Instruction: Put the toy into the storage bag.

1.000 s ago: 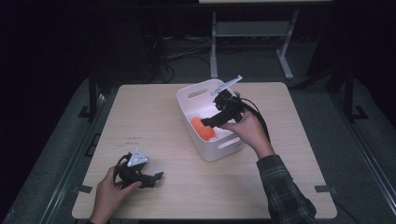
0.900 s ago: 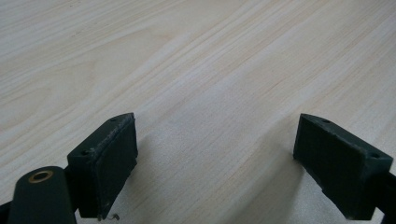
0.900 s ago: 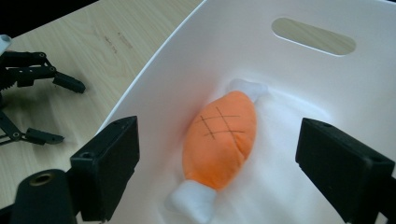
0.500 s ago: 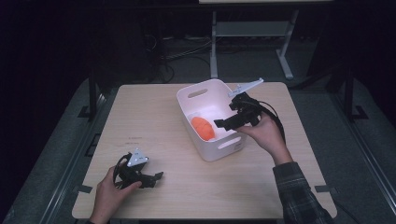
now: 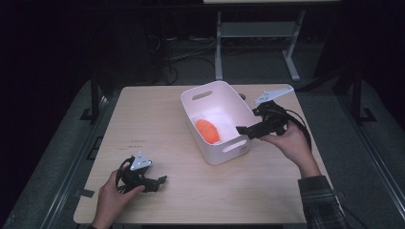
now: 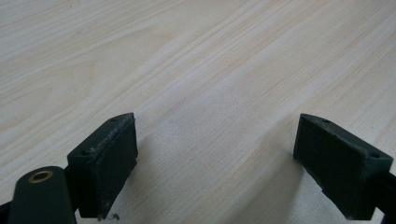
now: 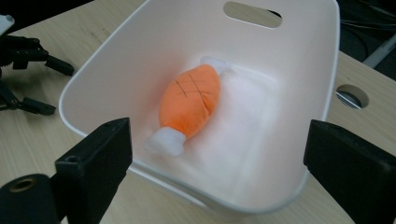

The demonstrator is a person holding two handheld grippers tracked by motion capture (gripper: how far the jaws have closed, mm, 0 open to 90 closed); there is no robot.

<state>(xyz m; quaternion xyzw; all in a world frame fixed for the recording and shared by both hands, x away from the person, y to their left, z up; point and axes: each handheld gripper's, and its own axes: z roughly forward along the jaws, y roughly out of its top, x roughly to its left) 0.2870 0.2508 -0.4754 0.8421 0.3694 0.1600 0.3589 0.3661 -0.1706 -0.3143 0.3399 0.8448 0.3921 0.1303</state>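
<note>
Right tongs (image 5: 242, 129): jaws spread wide, nothing between them. Held just off the right wall of the white bin (image 5: 224, 155), above the tabletop (image 5: 162, 114), jaws aimed toward the bin. In the right gripper view the tongs (image 7: 217, 158) look down over the near rim into the bin (image 7: 299, 65); the orange plush toy (image 7: 187, 105) lies on the bin floor ahead of the jaws, well apart from them, white ends pointing along its length. High view places the toy (image 5: 208, 131) in the bin's middle, left of the right tongs.

Left tongs (image 5: 161, 181): jaws also released, empty, low at the near left of the tabletop, far from the bin. Left gripper view: tongs (image 6: 215, 154) just over bare wood grain (image 6: 210, 70).
</note>
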